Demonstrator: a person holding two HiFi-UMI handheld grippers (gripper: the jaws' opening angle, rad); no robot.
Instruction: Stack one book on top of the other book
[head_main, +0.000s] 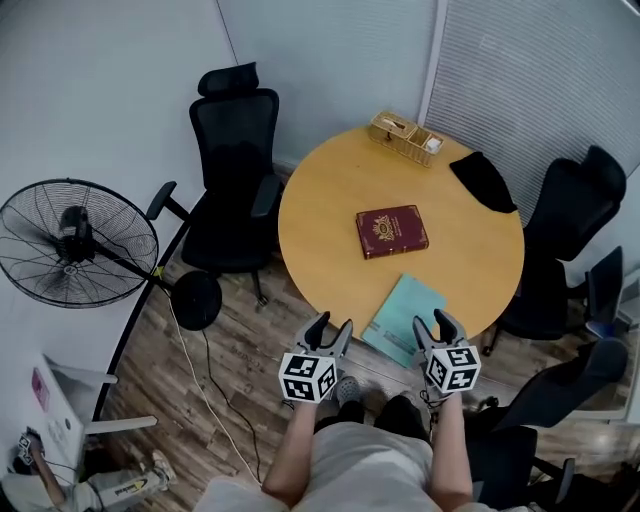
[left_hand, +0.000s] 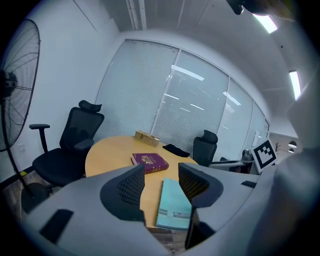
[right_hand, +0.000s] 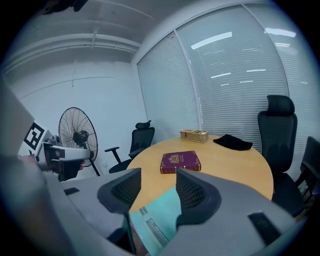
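Observation:
A maroon hardback book (head_main: 392, 231) lies flat near the middle of the round wooden table (head_main: 320, 200). A thin teal book (head_main: 404, 319) lies at the table's near edge, partly overhanging it. My left gripper (head_main: 329, 327) is open, held off the table just left of the teal book. My right gripper (head_main: 437, 323) is open too, at the teal book's near right corner. Both books show between the left jaws, maroon (left_hand: 149, 161) and teal (left_hand: 173, 205). The right gripper view has the maroon book (right_hand: 180, 161) ahead and the teal book (right_hand: 155, 220) under the jaws. Neither gripper holds anything.
A wicker tray (head_main: 405, 138) and a black cloth (head_main: 483, 181) sit at the table's far side. Black office chairs (head_main: 232, 170) ring the table, with another (head_main: 575, 215) on the right. A standing fan (head_main: 76, 243) is on the floor at left.

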